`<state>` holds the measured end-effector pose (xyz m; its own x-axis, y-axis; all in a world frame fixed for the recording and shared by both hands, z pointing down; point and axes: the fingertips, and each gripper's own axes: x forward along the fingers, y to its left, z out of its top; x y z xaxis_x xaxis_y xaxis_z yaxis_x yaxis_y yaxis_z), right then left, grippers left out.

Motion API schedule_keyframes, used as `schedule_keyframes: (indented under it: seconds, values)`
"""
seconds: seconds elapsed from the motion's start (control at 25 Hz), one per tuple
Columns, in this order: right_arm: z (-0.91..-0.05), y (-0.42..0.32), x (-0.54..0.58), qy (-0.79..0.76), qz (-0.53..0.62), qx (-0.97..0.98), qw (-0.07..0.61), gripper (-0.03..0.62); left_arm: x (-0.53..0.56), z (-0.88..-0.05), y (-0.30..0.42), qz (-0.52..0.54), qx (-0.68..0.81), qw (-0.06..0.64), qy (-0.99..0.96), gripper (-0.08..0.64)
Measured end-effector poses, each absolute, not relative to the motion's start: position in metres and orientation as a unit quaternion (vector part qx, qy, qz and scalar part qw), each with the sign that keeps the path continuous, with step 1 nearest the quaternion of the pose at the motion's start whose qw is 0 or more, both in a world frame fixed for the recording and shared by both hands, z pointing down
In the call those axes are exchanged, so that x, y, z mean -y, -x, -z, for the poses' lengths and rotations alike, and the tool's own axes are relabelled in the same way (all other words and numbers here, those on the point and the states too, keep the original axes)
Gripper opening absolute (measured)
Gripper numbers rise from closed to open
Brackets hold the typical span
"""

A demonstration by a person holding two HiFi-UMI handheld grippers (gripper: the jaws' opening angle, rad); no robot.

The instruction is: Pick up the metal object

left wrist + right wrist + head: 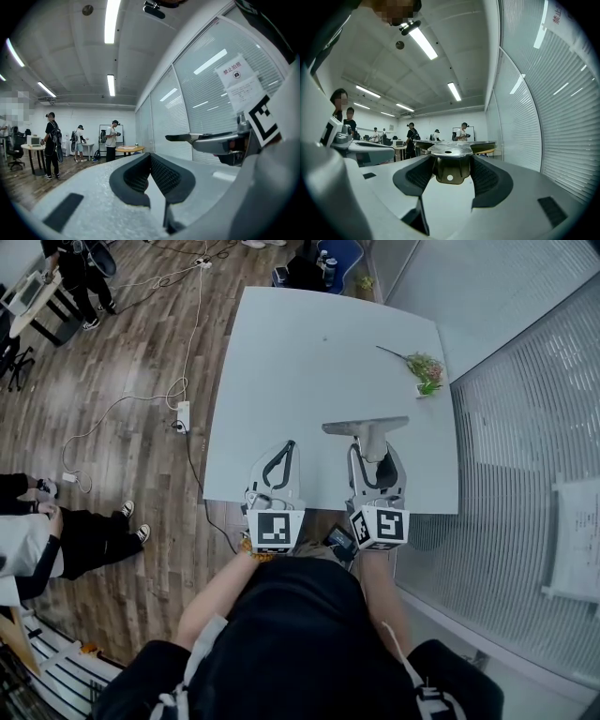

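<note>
The metal object (367, 428) is a grey T-shaped bracket with a flat crossbar and holes in its stem. My right gripper (375, 452) is shut on its stem and holds it above the white table (319, 352), near the front right. In the right gripper view the bracket (450, 161) sits clamped between both dark pads, its crossbar level. My left gripper (287, 448) hovers beside it to the left, shut with nothing in it. In the left gripper view, that gripper (151, 177) has its pads meeting, and the bracket (201, 138) shows at the right.
A small sprig of flowers (425, 371) lies near the table's right edge. A glass wall with blinds (525, 427) runs along the right. Cables and a power strip (183, 415) lie on the wooden floor at the left, where people stand.
</note>
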<state>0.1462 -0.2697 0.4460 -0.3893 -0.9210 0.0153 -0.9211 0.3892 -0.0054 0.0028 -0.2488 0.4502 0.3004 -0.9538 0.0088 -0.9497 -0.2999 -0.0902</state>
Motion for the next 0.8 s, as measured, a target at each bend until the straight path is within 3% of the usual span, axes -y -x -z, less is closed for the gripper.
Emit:
schedule_keyframes:
  seconds: [0.8]
  values:
    - [-0.438,-0.138,0.267,-0.542,-0.003,0.84,-0.006,0.252,0.247,-0.447,0.0,0.027,-0.597,0.032,0.801,0.005]
